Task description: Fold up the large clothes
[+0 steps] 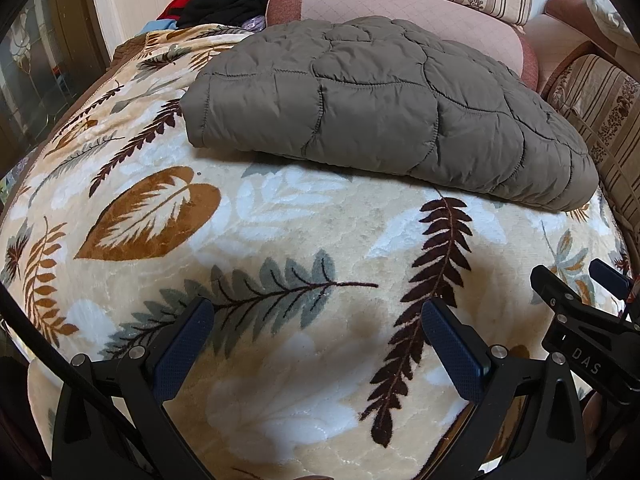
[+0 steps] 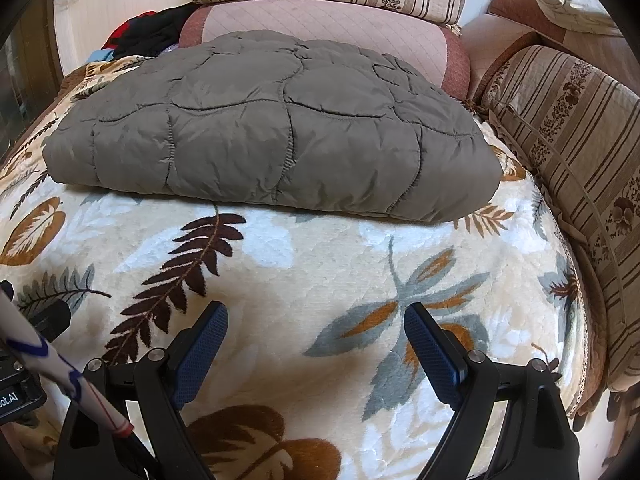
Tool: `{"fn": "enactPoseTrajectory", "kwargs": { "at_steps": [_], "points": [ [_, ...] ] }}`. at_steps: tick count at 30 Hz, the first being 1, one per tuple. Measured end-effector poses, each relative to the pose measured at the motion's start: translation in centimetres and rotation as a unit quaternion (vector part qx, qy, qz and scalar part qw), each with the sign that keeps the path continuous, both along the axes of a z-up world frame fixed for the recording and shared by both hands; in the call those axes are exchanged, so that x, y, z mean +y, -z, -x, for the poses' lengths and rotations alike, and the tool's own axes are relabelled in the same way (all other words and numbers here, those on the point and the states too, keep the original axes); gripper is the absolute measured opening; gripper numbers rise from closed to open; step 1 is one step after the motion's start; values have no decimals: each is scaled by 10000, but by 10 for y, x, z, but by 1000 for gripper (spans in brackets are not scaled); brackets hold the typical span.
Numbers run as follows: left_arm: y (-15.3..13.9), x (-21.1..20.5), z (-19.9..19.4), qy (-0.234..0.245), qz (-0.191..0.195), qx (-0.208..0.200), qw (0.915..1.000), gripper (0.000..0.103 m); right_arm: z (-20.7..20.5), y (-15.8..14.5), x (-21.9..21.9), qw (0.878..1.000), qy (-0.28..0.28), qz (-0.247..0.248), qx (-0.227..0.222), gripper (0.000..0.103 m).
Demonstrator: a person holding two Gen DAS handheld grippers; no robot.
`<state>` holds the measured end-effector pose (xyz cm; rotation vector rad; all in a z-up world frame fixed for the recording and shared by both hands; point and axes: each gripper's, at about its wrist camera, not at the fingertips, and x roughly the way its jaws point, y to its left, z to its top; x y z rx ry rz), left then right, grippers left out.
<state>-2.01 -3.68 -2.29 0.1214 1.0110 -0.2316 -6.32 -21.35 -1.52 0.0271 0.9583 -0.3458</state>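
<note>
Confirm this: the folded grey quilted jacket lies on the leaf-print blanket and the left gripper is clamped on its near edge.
Wrong on the grip. The left wrist view shows the left gripper open over the leaf-print blanket, short of the folded grey quilted jacket and holding nothing.

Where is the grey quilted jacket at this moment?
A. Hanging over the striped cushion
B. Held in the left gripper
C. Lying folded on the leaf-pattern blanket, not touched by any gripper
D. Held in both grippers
C: the jacket lies folded on the blanket, while the left gripper and right gripper are open and empty in front of it.
</note>
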Motion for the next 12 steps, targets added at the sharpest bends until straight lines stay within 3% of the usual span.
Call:
{"fn": "enactPoseTrajectory", "kwargs": {
  "at_steps": [12],
  "points": [
    [1, 1, 0, 4, 1, -12, 10000, 103, 1, 0, 2, 10000, -33, 16, -22, 93]
  ]
}}
